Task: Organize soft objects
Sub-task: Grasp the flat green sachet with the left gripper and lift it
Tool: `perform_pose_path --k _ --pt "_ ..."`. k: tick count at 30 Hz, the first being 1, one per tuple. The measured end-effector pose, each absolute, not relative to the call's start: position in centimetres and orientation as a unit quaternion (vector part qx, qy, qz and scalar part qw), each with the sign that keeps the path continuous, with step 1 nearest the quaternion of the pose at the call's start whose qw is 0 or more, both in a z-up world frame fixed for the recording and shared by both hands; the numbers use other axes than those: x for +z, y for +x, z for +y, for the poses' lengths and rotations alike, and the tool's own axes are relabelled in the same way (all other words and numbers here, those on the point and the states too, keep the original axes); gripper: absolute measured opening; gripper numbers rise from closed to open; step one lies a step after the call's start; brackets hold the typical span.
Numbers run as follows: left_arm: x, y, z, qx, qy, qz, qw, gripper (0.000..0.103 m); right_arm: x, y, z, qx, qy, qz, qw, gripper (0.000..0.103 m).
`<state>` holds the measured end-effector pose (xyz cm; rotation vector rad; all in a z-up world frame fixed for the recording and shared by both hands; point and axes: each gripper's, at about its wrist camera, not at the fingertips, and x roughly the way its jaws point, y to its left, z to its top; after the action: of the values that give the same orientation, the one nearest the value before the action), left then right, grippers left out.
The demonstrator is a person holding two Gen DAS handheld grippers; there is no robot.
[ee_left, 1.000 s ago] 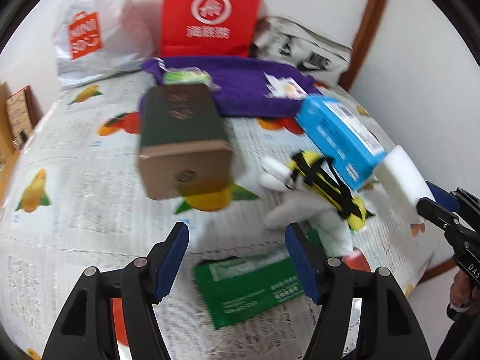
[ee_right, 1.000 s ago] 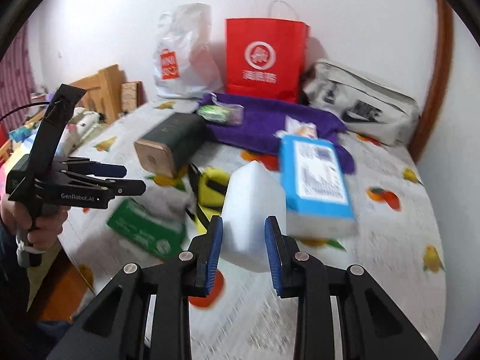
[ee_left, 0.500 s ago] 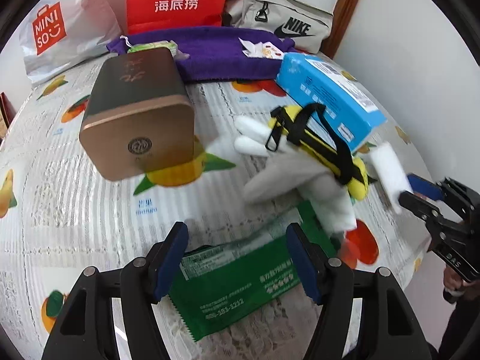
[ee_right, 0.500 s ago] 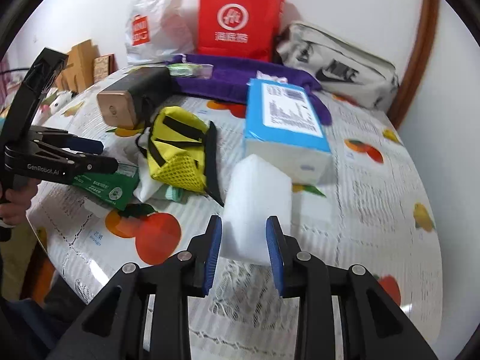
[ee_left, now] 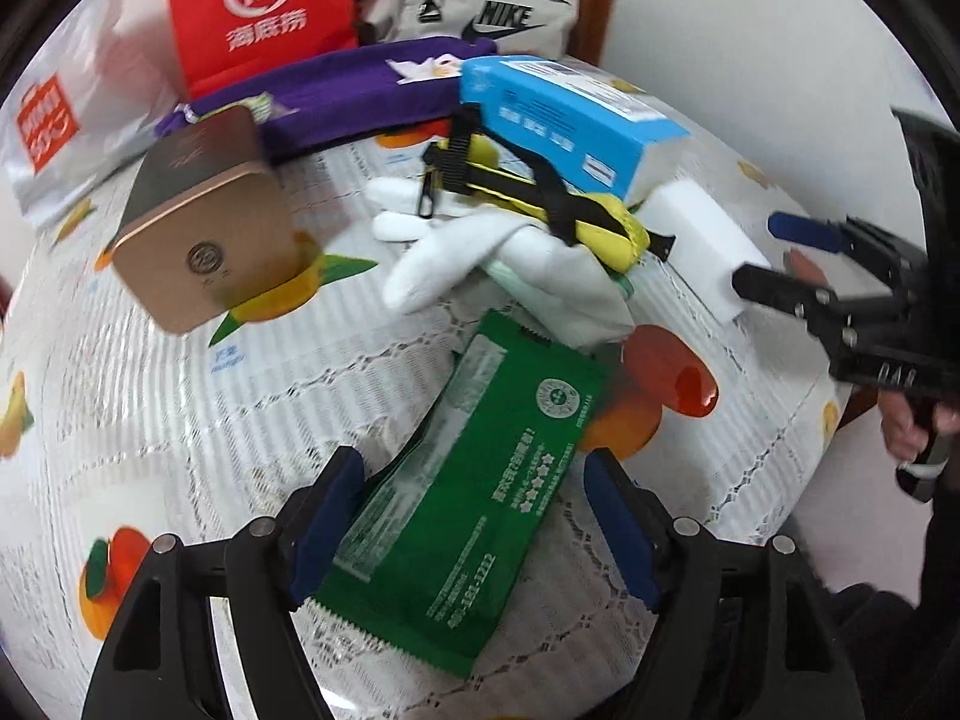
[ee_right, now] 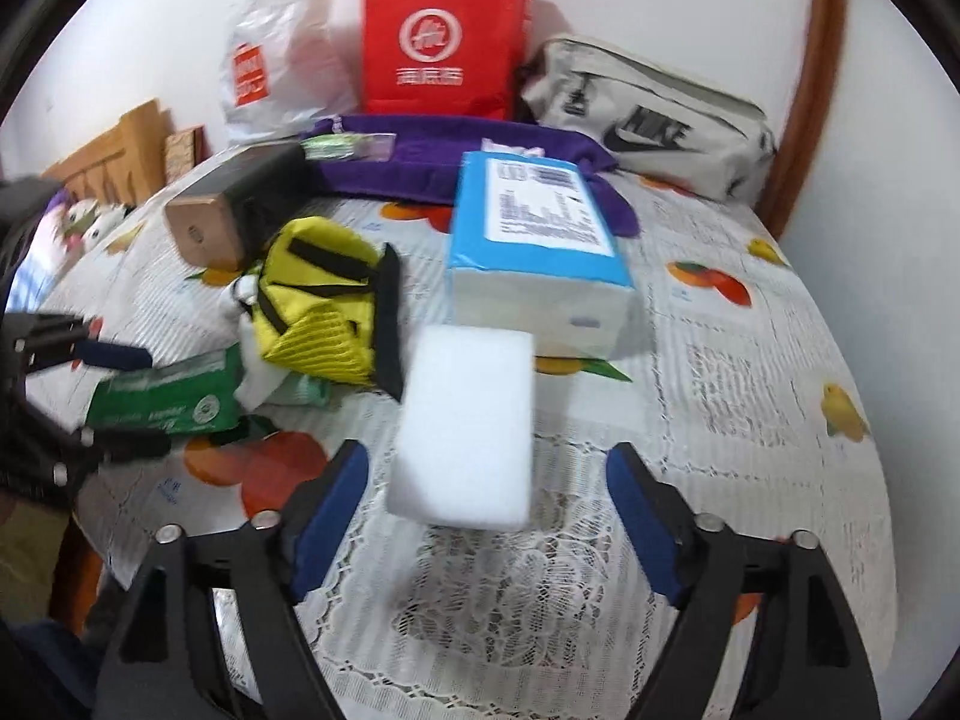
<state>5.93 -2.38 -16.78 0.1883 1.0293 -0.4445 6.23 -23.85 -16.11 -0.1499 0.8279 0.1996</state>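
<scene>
A white sponge (ee_right: pixel 468 420) rests on the tablecloth between the fingers of my right gripper (ee_right: pixel 489 462). Its jaws are opening and the pads stand clear of the sponge on both sides. My left gripper (ee_left: pixel 474 480) hovers over a green packet (ee_left: pixel 480 468); its jaws are opening too, and the pads do not touch the packet lying between them. Beyond the packet lie a white glove (ee_left: pixel 480 258) and a yellow pouch with black straps (ee_left: pixel 540 198). A blue tissue pack (ee_right: pixel 534 228) sits just behind the sponge.
A gold-ended dark box (ee_left: pixel 204 228) lies at the left. A purple towel (ee_right: pixel 420 162), a red paper bag (ee_right: pixel 444 36), a white plastic bag (ee_right: pixel 276 48) and a grey sports bag (ee_right: pixel 648 120) line the back wall. The table edge (ee_left: pixel 828 420) is near the right hand.
The right gripper came down with the sponge and let it go on the cloth, its jaws now wide. The left gripper moved lower and closer over the green packet and rolled.
</scene>
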Motion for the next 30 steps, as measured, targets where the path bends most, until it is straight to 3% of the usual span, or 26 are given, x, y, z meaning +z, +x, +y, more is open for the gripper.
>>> perform_pose_path --k 6,11,13,15,22,30 --pt "-17.0 5.4 -3.1 -0.210 0.118 0.466 0.851 0.075 -17.3 7.6 -23.9 0.107 -0.028 0.421 0.900 0.082" --pt "-16.7 5.1 -2.2 -0.202 0.109 0.455 0.861 0.059 -18.2 8.7 -23.5 0.104 -0.012 0.424 0.900 0.080" --pt "-16.6 5.1 -2.0 -0.195 0.107 0.452 0.864 0.054 -18.6 9.0 -23.5 0.109 -0.004 0.432 0.895 0.061" --pt "-16.6 5.3 -1.9 -0.188 0.103 0.452 0.866 0.046 -18.5 8.9 -23.4 0.099 -0.014 0.425 0.900 0.049" --pt "-15.8 5.3 -1.1 -0.176 0.081 0.453 0.870 0.031 -17.4 7.9 -23.5 0.106 -0.023 0.414 0.904 0.050" --pt "-14.8 5.3 0.5 -0.160 0.049 0.455 0.875 0.028 -15.2 7.2 -23.4 0.111 -0.027 0.397 0.911 0.050"
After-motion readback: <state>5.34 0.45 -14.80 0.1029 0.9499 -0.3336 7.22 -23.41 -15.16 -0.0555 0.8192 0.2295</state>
